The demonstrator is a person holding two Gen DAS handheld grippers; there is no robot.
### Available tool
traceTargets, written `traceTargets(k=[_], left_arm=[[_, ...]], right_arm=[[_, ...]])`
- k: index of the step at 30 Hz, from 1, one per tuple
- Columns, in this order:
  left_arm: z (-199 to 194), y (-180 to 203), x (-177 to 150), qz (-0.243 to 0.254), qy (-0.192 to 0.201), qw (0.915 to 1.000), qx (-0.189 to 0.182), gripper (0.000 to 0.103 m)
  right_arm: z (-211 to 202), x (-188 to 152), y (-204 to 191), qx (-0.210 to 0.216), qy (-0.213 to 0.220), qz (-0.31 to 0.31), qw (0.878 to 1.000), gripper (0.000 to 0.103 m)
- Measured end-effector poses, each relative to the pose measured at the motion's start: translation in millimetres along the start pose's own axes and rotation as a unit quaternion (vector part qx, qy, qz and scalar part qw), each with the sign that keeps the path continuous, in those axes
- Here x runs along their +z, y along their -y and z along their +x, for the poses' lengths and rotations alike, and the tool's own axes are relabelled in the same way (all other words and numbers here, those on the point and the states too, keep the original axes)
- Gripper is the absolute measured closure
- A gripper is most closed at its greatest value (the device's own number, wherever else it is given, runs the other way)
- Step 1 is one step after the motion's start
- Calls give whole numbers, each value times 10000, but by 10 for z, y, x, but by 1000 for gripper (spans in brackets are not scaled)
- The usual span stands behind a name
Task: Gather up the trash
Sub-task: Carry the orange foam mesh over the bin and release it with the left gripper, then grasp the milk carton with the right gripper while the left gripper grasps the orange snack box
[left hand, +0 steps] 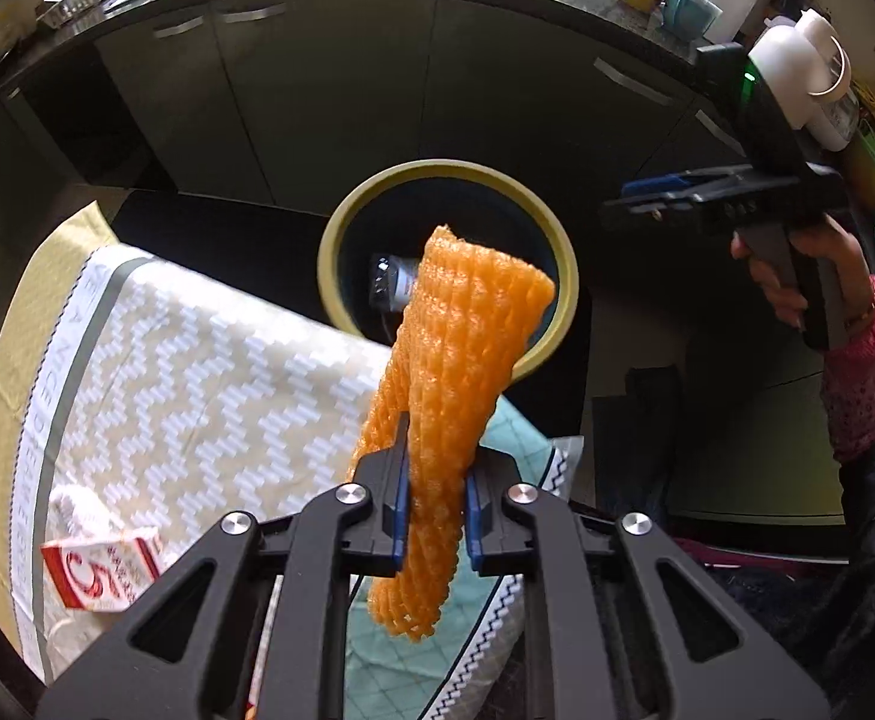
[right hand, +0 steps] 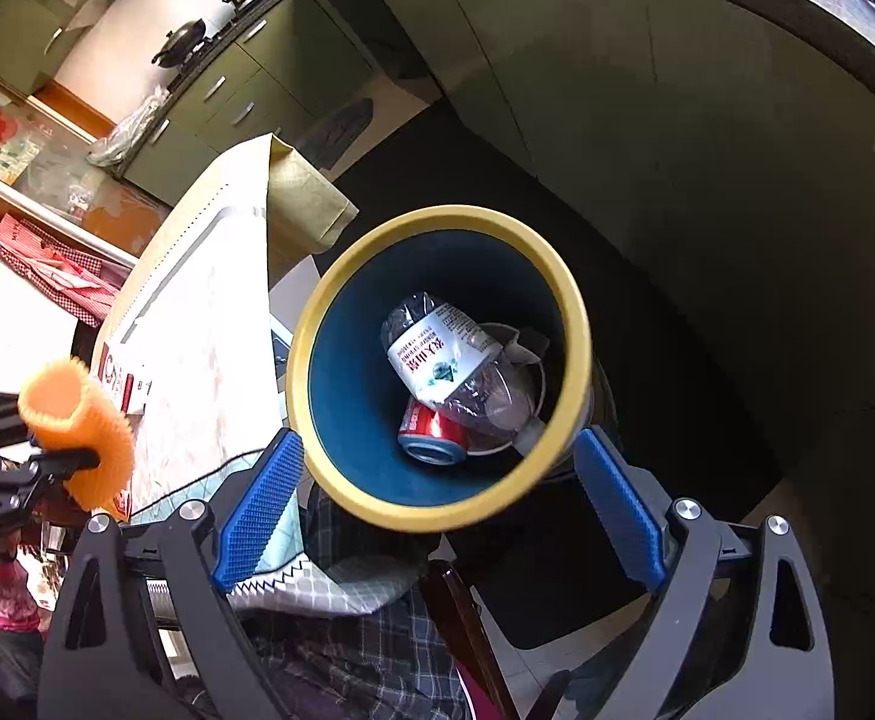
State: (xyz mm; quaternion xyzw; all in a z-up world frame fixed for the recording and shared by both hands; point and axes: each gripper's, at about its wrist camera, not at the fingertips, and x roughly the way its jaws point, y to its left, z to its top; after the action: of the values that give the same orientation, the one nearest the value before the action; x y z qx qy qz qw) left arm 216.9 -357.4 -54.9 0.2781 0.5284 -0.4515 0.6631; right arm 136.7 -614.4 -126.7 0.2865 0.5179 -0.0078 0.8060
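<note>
So the left gripper [left hand: 434,516] has its fingers pinching the orange foam mesh fruit sleeve [left hand: 455,396], long axis pointing up toward the yellow-rimmed blue round bin [right hand: 437,372] just beyond the desk [left hand: 167,360] edge. The right gripper [right hand: 437,510] hovers nearer, fingers spread wide, holding nothing. Dark kitchen floor and cabinets behind.

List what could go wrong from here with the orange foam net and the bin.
1. The left gripper pinches the orange foam net only near its lower part; the long, light upper part leans toward the trash bin and could fall outside the rim if released too early.
2. The table edge lies close beside the bin, so a short drop could land there.
3. The plastic bottle and the red can already lie inside; the springy net might bounce off them.
</note>
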Motion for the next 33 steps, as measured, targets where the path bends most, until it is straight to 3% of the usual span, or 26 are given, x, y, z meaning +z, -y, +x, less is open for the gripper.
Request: traceTargets(k=[6,9,12,17,22,27,30,33], left_arm=[[650,199,751,-14,-237,9996,-135,88],[1014,235,990,-92,-415,9990,-124,80],[1300,222,1128,-237,-553,9982,-66,61],[1283,74,1079,-561,-625,9963,-201,54],[584,-94,615,-788,-190,9962,-307,47],[-341,-369,-226,-1267,319,9914,-92,42],[-834,-524,-812,-1779,636,9818,204,36],[-1160,-736,-1461,-2314,879,9675,518,33]], right_arm=[[-259,-349,299,174,139,241,9995,12],[-346,-447,387,213,174,287,9992,12],[-407,-499,415,248,229,267,9991,12],[-532,-513,414,150,314,63,9994,12],[-497,-433,224,107,328,-319,9989,12],[-156,-254,-469,235,33,-1254,9918,12],[155,-121,-1172,409,-181,-2164,9753,12],[534,-59,-1968,606,-431,-3064,9490,12]])
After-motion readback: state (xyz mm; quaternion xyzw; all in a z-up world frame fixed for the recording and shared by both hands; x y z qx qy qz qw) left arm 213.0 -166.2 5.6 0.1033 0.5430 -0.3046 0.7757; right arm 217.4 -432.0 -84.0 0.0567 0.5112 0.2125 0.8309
